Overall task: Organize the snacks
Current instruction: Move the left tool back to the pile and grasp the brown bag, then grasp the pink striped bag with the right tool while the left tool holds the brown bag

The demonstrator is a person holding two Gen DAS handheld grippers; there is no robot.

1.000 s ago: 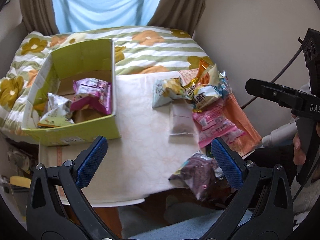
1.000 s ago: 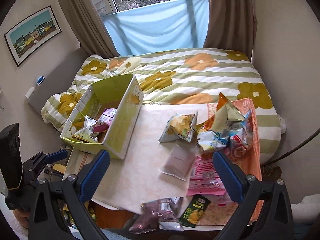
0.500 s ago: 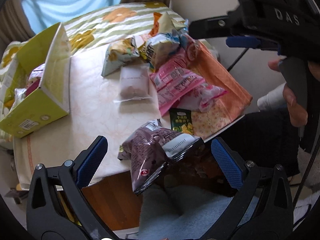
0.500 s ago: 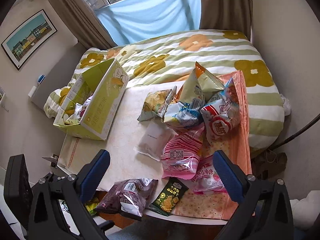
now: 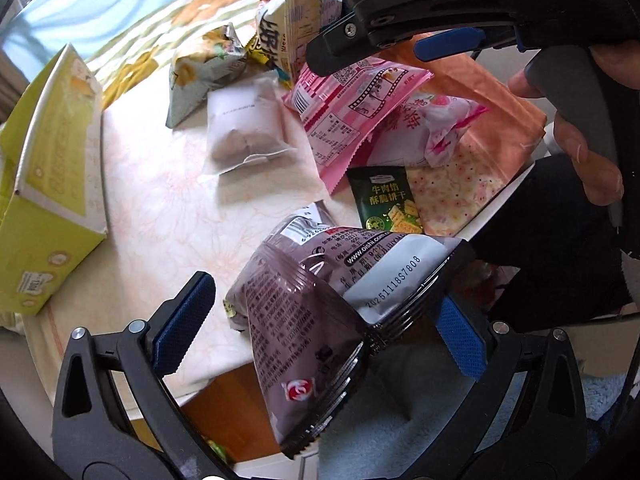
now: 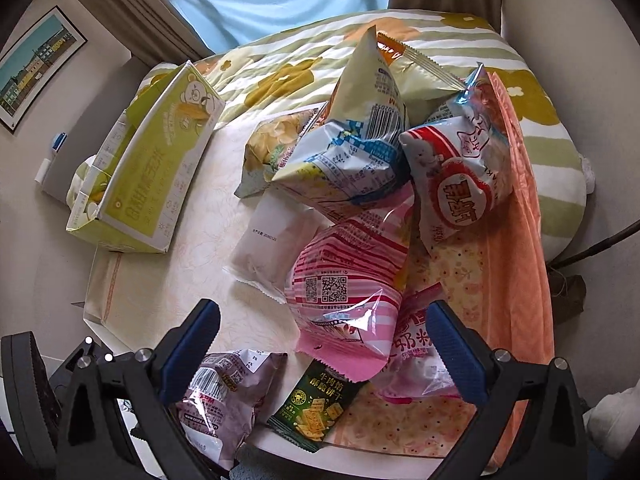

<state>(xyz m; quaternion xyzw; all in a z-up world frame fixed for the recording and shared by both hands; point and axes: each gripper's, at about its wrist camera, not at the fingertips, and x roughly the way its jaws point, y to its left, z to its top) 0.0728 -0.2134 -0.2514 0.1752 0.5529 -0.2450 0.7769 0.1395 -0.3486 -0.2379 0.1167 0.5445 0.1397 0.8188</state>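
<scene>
A purple snack bag (image 5: 316,312) hangs over the table's near edge, between the open fingers of my left gripper (image 5: 320,332); it also shows in the right wrist view (image 6: 224,396). My right gripper (image 6: 320,340) is open above a pink striped bag (image 6: 352,280), which the left wrist view (image 5: 352,108) also shows. A small dark green cracker pack (image 6: 316,404) lies beside it. A yellow-green box (image 6: 152,176) stands at the left. A pile of chip bags (image 6: 360,140) sits at the back.
A clear pouch (image 5: 244,120) lies mid-table. An orange cloth (image 6: 516,248) drapes the table's right side. A flowered bed (image 6: 440,36) lies behind the white table (image 5: 168,208). The right gripper's body (image 5: 460,0) crosses the top of the left wrist view.
Both grippers have moved down and closer to the snacks. The purple bag now lies between the left fingers, and the pink bag between the right ones.
</scene>
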